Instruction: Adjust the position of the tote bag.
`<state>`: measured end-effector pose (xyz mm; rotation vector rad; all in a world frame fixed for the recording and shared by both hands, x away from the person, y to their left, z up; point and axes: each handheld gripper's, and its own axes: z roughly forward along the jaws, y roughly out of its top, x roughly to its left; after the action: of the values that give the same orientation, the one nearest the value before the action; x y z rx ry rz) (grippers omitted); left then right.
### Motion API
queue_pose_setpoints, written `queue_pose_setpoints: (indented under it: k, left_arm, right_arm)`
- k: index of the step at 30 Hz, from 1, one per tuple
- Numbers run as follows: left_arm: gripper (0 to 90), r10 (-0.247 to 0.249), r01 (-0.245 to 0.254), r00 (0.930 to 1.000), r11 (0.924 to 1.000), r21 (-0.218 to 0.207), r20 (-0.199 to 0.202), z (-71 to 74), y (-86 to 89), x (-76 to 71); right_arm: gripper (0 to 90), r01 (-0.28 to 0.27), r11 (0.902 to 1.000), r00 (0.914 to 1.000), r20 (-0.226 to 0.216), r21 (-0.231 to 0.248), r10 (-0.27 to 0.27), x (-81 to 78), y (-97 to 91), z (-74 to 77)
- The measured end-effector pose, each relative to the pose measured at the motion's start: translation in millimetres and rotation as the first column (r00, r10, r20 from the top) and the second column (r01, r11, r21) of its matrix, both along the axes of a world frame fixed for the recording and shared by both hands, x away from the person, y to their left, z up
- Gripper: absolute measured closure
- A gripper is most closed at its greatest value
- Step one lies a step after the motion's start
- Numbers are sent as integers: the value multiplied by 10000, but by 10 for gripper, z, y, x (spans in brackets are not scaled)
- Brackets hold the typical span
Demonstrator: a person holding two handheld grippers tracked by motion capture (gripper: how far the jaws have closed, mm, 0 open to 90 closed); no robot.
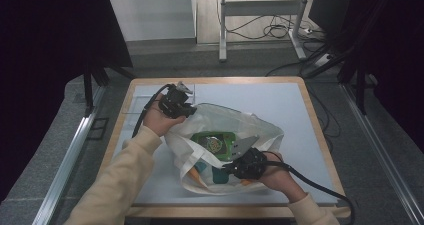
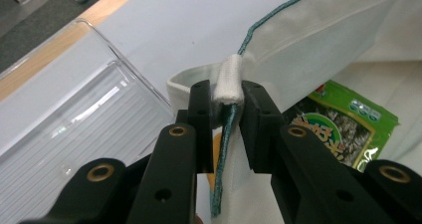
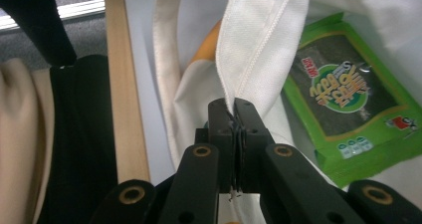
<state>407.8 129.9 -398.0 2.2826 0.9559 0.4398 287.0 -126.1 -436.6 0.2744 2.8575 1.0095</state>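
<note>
A white cloth bag (image 1: 235,130) lies open on the table with a green snack packet (image 1: 216,142) inside it. My left gripper (image 1: 186,105) holds the bag's far rim: in the left gripper view its jaws pinch the rim's folded white tab and teal cord (image 2: 230,92). My right gripper (image 1: 239,166) is shut on the near rim, the white seamed edge (image 3: 249,59) rising from between its closed jaws. The green packet (image 3: 348,97) lies just beyond that edge. Orange and teal shapes (image 1: 207,172) show through the bag's near side.
A clear plastic tray (image 2: 74,109) lies on the pale table top (image 1: 280,97) at the far left, beside the left gripper. The table's wooden edge (image 3: 124,84) runs close behind the right gripper. Cables and a metal stand (image 1: 260,20) are on the floor beyond.
</note>
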Motion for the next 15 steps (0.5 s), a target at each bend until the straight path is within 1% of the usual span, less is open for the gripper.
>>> queue_pose_setpoints:
  k: [3, 5, 7, 9, 10, 11, 15]
  left_arm:
    - [766, 160, -159, 9998, 9998, -77, 104, 24, 11, 37]
    - [766, 338, -332, 9992, 9991, -271, 213, 28, 32, 71]
    - [766, 535, -529, 9985, 9975, -476, 116, 12, 51, 118]
    - [766, 664, -657, 9977, 9965, -514, 110, -20, 47, 147]
    - [766, 711, -706, 9974, 9962, -503, 85, -39, 46, 163]
    - [766, 811, -805, 9967, 9953, -535, 88, -56, 40, 172]
    - [765, 952, -947, 9954, 9939, -562, 52, -81, 41, 211]
  right_arm:
    - [869, -99, 9999, 9999, -53, -63, 99, -48, 4, -7]
    - [869, -163, 9998, 9998, -99, -119, 162, -70, 7, -15]
    - [869, -255, 9995, 9995, -182, -167, 252, -98, 7, -43]
    - [869, -279, 9995, 9993, -260, -151, 275, -105, -2, -77]
    - [869, -247, 9996, 9990, -369, -124, 242, -102, -11, -121]
    - [869, -247, 9996, 9990, -369, -124, 242, -102, -11, -121]
    - [869, -280, 9995, 9980, -578, -137, 272, -106, 1, -200]
